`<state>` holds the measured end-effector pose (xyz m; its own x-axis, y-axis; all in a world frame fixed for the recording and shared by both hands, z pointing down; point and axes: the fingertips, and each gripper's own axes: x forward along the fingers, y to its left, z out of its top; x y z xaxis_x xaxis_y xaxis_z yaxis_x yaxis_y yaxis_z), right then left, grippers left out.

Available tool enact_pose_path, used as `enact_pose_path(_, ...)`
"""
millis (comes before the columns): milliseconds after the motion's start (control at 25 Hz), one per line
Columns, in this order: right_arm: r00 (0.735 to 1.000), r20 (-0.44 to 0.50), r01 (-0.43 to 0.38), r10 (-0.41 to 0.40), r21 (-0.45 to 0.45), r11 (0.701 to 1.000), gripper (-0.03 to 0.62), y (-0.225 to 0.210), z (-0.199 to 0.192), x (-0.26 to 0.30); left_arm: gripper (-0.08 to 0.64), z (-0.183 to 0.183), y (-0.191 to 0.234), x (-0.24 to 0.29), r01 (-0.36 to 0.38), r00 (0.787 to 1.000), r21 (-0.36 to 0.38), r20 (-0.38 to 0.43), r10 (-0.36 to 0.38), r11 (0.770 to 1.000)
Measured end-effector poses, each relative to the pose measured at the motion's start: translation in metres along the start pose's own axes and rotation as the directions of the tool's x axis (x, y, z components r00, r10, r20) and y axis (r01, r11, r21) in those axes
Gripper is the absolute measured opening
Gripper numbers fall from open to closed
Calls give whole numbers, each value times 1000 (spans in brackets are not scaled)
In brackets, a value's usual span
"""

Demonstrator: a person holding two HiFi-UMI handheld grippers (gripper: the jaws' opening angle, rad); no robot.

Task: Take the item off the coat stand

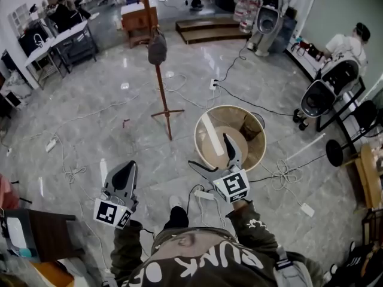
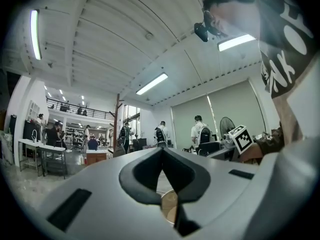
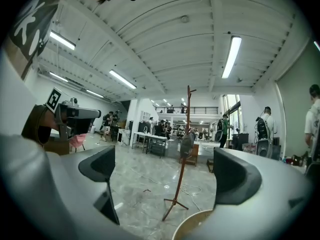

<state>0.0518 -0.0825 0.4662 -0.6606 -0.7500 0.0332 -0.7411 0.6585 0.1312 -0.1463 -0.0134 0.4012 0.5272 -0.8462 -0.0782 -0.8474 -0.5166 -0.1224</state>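
A wooden coat stand [image 1: 161, 94] rises from the marble floor ahead of me, with a dark grey bag [image 1: 157, 48] hanging on its pole. In the right gripper view the coat stand [image 3: 181, 184] and bag [image 3: 187, 144] show between the jaws, some way off. My left gripper [image 1: 124, 173] is low at the left, shut with nothing in it; its pads [image 2: 161, 174] meet. My right gripper [image 1: 214, 155] stands open and empty over the near rim of a round tan bin [image 1: 230, 138]. Both grippers are well short of the stand.
Cables and power strips [image 1: 213, 84] trail across the floor around the stand. The tan bin holds a white strip and brown paper. Black round machines [image 1: 318, 95] stand at the right, tables [image 1: 63, 40] at the back left, a wooden platform [image 1: 209, 30] behind.
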Motion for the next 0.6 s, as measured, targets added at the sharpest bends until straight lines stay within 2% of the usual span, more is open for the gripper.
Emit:
enact_pose_path(320,999,-26,45,-46,-25,999,595,-24,11,114,2,-13,108,57,48,999,-23,21,-48,999)
enact_pose_path(600,995,-41,91,-93,-40,995,595,-40,20,177,3,-21,166,91,102,994,-41,34,-101,994)
